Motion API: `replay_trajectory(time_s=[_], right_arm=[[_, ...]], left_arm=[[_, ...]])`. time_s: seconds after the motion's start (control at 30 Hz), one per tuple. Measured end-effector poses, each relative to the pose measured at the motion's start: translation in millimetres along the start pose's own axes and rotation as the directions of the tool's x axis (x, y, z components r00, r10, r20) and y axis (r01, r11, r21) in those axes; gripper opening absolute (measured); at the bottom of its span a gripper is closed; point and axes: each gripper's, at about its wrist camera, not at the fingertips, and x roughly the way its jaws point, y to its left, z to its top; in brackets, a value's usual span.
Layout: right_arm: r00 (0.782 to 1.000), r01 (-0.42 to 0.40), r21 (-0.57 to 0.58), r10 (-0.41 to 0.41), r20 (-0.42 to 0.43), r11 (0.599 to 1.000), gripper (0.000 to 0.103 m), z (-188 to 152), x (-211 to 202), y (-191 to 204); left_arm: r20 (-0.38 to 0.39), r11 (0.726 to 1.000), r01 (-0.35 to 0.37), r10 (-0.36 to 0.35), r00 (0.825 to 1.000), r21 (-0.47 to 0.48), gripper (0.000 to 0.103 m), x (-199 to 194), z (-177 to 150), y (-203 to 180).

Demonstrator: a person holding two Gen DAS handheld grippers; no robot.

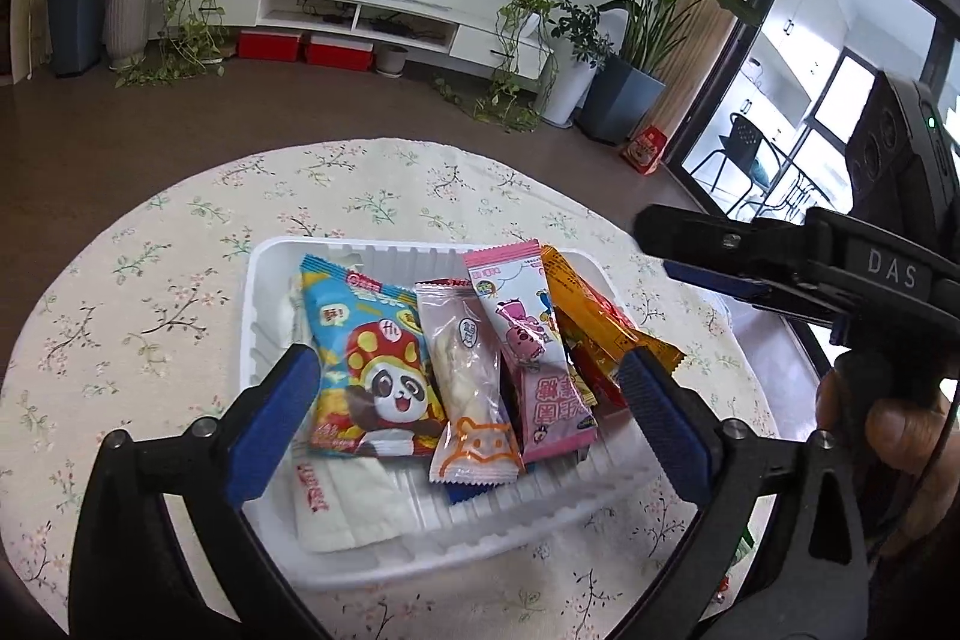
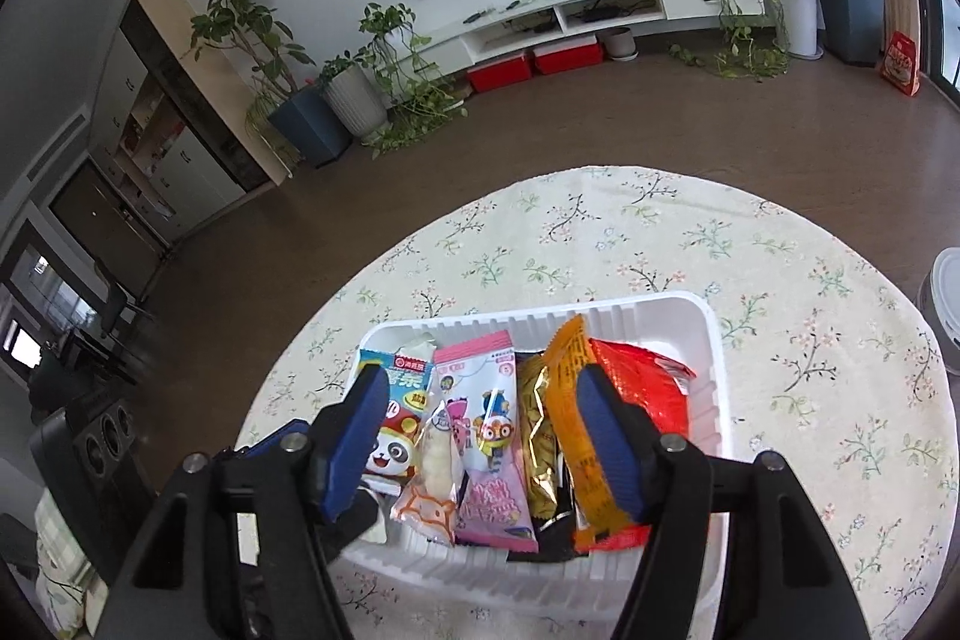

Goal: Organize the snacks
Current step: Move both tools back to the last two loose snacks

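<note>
Floral cloth (image 1: 180, 232) covers our round table, where the white tray (image 1: 258, 292) holds the snack packets (image 1: 384, 370) in a row. Our left gripper (image 1: 474, 412) and right gripper (image 2: 486, 436) both hover spread wide, empty. A dark packet (image 2: 549, 538) lies mostly buried, its label unreadable.

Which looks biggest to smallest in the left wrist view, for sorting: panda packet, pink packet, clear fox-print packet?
1. panda packet
2. pink packet
3. clear fox-print packet
The last two look close; overlap hides part of each.
</note>
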Motion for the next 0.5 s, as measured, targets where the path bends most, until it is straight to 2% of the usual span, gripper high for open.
replay_trajectory(time_s=[0.1, 0.2, 0.27, 0.33, 0.43, 0.5], right_arm=[[0.999, -0.028, 0.003, 0.028, 0.018, 1.000, 0.068, -7, -23, -9], [0.999, -0.031, 0.009, 0.030, 0.042, 0.999, 0.070, -21, -50, -19], [0.998, -0.030, 0.023, 0.029, 0.057, 0.999, 0.071, -37, -71, -28], [0.998, -0.012, 0.027, 0.011, 0.067, 1.000, 0.072, -52, -86, -33], [0.997, 0.026, 0.028, -0.028, 0.071, 0.999, 0.072, -83, -107, -38], [0.995, 0.071, 0.043, -0.074, 0.072, 0.997, 0.072, -106, -118, -41]], left_arm=[[0.039, 0.999, -0.033, 0.033, 0.999, 0.018, 0.103, -31, -17, -1], [0.044, 0.992, -0.109, 0.106, 0.993, 0.071, 0.103, -60, -41, -8], [0.040, 0.988, -0.136, 0.133, 0.990, 0.074, 0.103, -76, -60, -11], [0.046, 0.987, -0.142, 0.139, 0.989, 0.078, 0.103, -92, -83, -16], [0.060, 0.968, -0.217, 0.211, 0.976, 0.125, 0.103, -110, -121, -31], [0.041, 0.969, -0.220, 0.216, 0.975, 0.114, 0.103, -120, -144, -39]])
